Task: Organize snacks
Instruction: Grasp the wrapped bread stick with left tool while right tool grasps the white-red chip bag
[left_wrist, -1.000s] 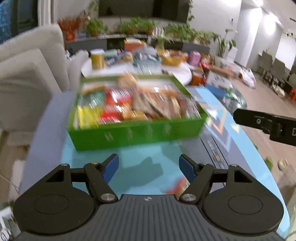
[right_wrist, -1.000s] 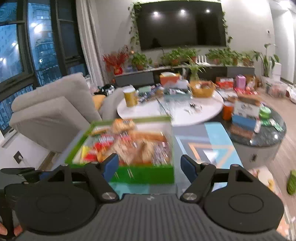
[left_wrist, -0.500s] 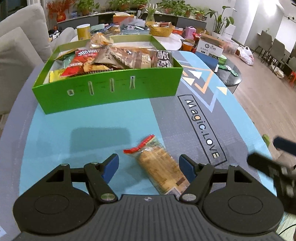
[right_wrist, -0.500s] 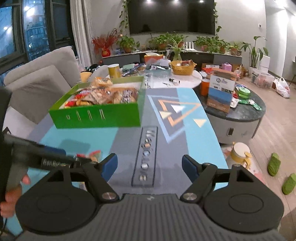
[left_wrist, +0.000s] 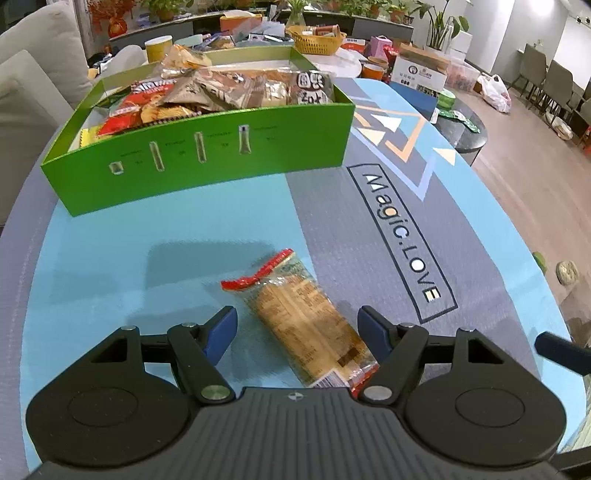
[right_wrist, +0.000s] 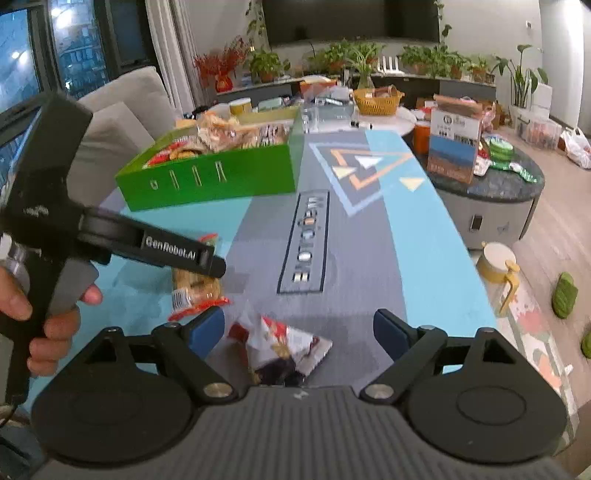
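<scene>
Left tongs spread apart over the worktop, both blue pads clear of the wafer packet lying slantwise between them; nothing gripped. Packet clear-wrapped, red crimped ends, flat on the blue and grey mat, near end running in under the tongs' body. Right tongs likewise spread, empty, above a small red, white and dark sachet that lies flat between the pads, nearer the left pad, no contact visible. In the right wrist view, the wafer packet just beyond and left of the sachet, partly hidden by the black arm of the left tongs crossing in front of it; a hand wrapped round that handle at the left edge. Green box farther back on the worktop, well apart from both loose packets, heaped with assorted snack packs. Behind, a round white table crowded with goods.
</scene>
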